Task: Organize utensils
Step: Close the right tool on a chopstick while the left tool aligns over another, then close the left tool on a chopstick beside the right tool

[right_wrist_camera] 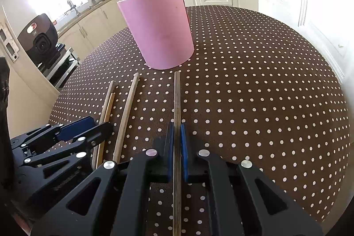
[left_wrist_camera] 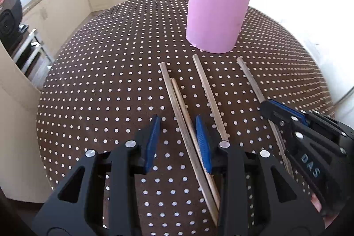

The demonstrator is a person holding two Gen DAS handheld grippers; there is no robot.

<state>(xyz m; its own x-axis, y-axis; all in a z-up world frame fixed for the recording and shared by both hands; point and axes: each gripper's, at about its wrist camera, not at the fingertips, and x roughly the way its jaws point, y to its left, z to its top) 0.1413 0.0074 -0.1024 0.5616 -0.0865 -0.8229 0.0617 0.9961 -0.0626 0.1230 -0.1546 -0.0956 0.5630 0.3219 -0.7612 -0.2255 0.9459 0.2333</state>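
Surface: dotted table [left_wrist_camera: 99, 81]
Cup [left_wrist_camera: 218, 12]: one, ahead
Chopsticks [left_wrist_camera: 210, 98]: four lying
Right gripper [right_wrist_camera: 177, 141]: clamps one chopstick [right_wrist_camera: 177, 98], seen in right view only
Left gripper [left_wrist_camera: 177, 138]: part open, two chopsticks between, untouched

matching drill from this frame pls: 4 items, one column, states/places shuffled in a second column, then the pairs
Items
1. right gripper
2. left gripper
3. pink holder
4. pair of chopsticks

States or places
A. upright, with chopsticks standing in it
B. lying side by side on the dotted tablecloth, between open jaws
C. clamped on a single chopstick
D. pads apart, pressing on nothing

Pairs: 1-C, 2-D, 3-A, 4-B
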